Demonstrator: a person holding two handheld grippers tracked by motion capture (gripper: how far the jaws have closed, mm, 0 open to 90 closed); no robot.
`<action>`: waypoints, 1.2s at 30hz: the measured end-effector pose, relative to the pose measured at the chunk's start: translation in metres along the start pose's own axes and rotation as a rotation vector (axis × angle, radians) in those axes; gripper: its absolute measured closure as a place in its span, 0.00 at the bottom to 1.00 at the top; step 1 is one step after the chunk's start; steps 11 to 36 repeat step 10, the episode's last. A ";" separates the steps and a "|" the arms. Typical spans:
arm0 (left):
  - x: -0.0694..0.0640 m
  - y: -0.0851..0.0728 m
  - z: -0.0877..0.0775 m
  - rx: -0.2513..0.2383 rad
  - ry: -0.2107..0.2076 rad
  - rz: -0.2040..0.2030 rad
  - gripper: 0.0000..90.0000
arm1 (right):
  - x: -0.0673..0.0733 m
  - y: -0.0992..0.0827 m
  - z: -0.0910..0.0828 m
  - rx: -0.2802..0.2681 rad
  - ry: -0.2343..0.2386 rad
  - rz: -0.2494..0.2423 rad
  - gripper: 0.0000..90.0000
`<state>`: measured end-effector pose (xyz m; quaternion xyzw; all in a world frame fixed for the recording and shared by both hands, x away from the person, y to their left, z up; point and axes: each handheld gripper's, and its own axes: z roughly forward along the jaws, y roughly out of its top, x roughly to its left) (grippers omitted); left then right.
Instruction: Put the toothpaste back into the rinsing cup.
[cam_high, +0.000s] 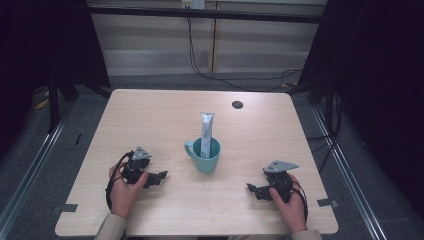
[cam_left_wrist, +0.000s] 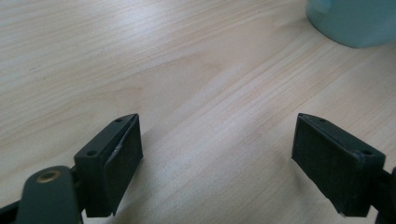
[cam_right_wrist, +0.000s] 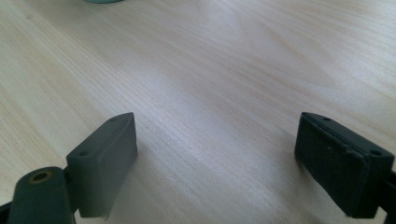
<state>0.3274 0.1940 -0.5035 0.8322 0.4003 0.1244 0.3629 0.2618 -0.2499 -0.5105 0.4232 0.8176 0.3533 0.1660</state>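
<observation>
a teal mug (cam_high: 205, 155) stands upright near the middle of the light wooden worktop (cam_high: 150, 120), its handle turned toward the left and far side. a grey-white squeeze tube (cam_high: 206, 131) stands in it, leaning a little and sticking well above the rim, flat crimped end up.

the left gripper (cam_high: 159, 177) rests low on the worktop to the mug's left, near but apart from it, jaws spread wide with nothing between them; in the left gripper view the mug (cam_left_wrist: 355, 21) sits at the upper right, ahead and off to one side. the right gripper (cam_high: 253, 189) lies to the mug's right and nearer the person, a bit farther off, jaws likewise wide apart and empty over bare wood.

the tube looks light and soft-walled, likely to dent or slip if squeezed hard, and loose in the mug, so it could tip as soon as it is touched. the best hold is probably across its flat upper part, just below the crimp, then a straight lift. the mug appears rigid, glazed and smooth, heavier than the tube; gripping its wall over the rim or steadying the handle would keep it from sliding.
</observation>
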 end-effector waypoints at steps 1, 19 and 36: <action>0.000 0.000 0.000 0.002 -0.004 0.001 0.18 | 0.000 0.000 0.000 0.000 0.000 0.000 0.14; 0.000 -0.002 0.001 0.000 0.020 0.052 0.17 | 0.000 0.000 0.000 0.000 0.000 -0.001 0.14; 0.000 -0.002 0.001 0.000 0.020 0.052 0.17 | 0.000 0.000 0.000 0.000 0.000 -0.001 0.14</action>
